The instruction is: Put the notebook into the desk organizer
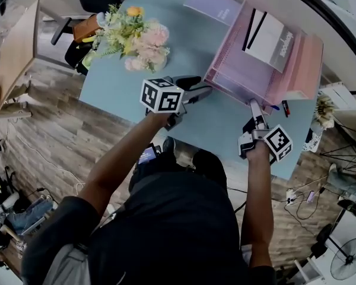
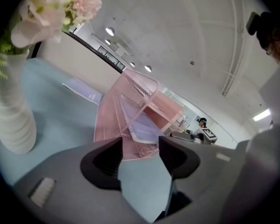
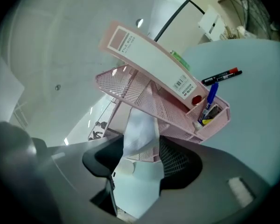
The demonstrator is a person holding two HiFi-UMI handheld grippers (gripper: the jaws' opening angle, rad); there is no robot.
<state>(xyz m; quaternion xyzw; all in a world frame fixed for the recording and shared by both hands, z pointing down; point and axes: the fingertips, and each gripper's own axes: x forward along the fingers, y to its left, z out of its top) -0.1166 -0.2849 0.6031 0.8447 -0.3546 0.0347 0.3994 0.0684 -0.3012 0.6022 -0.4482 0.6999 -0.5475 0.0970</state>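
A pink mesh desk organizer (image 1: 225,82) stands on the light blue table (image 1: 166,100). A white notebook with a black band (image 1: 270,37) lies tilted inside it. My left gripper (image 1: 197,86) hovers just left of the organizer's front corner, open and empty. In the left gripper view the jaws (image 2: 140,146) frame the organizer (image 2: 126,111) and the notebook (image 2: 147,127) beyond them. My right gripper (image 1: 256,107) is at the organizer's near edge. It is open (image 3: 140,148), with the mesh rim (image 3: 177,111) and the notebook's pale edge (image 3: 140,125) showing between the fingers.
A second, lavender notebook (image 1: 212,5) lies flat at the table's far side. A white vase of flowers (image 1: 133,37) stands left of my left gripper. A pink file box (image 3: 151,59) sits in the organizer, a blue pen (image 3: 210,99) in its cup, and a red marker (image 3: 221,76) lies beside it.
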